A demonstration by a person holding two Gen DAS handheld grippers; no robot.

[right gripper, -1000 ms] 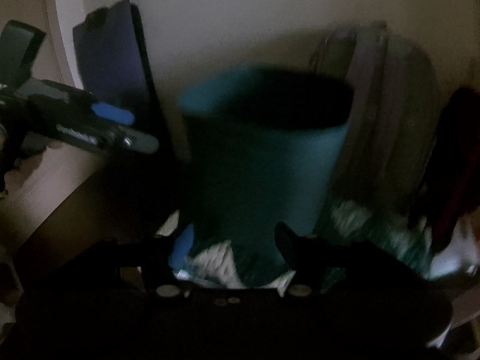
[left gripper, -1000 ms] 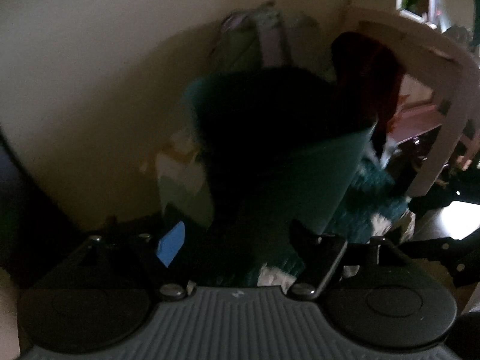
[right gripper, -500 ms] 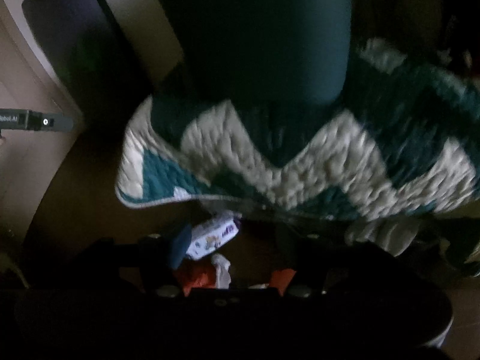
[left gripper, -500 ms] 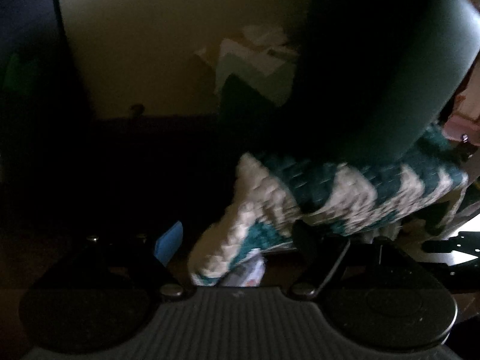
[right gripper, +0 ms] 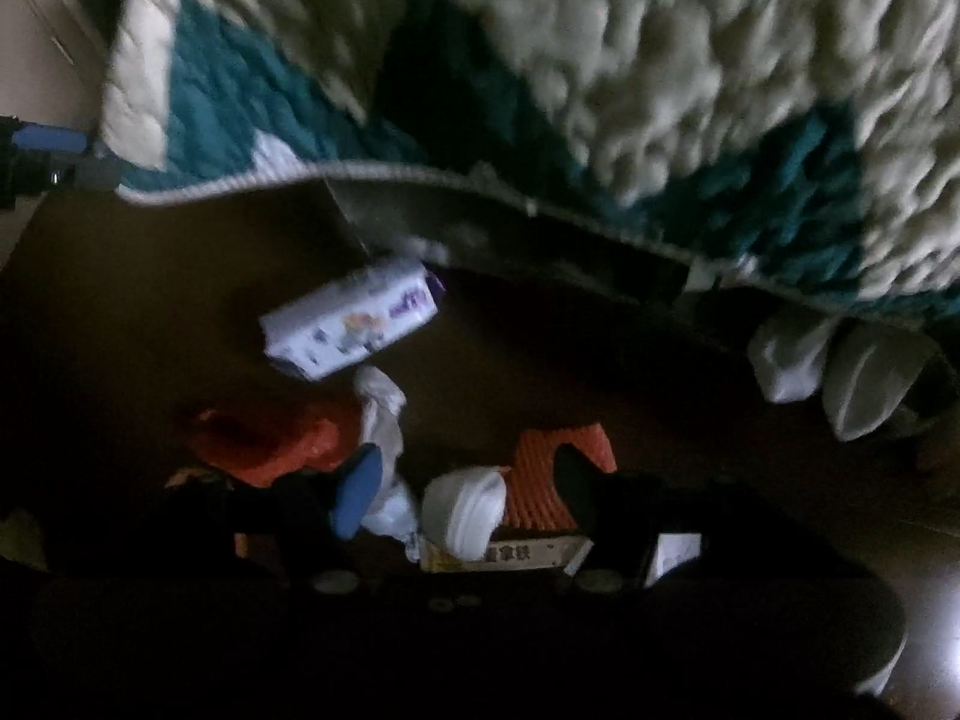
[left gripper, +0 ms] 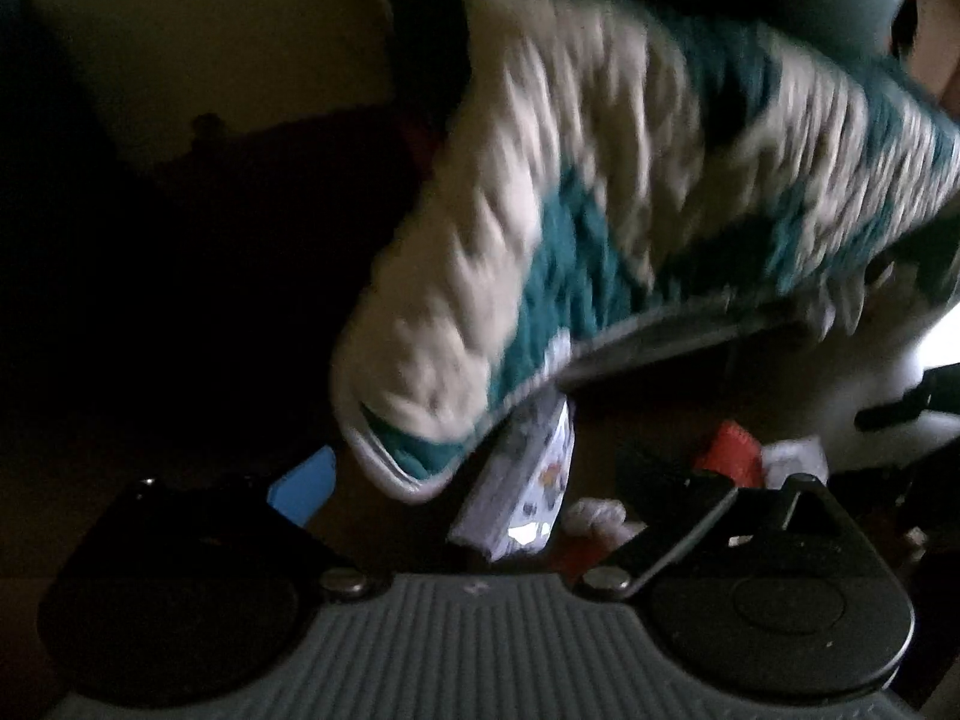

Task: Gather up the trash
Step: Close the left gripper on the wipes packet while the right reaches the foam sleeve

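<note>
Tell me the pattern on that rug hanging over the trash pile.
Teal and cream zigzag on the rug, a chunky knit; it shows best in the right wrist view.

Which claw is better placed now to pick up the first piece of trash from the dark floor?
Probably the right claw: a crumpled white paper ball already lies between its fingers. The left claw, opening, has only the white printed packet ahead.

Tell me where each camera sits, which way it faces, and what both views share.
Left wrist: on the left gripper, facing steeply down at the floor; its jaws are opening, nothing between them.
Right wrist: on the right gripper, facing down over floor litter, a white cup between its open fingers.
Shared: the teal-and-white chevron rug and white printed packet.
</note>
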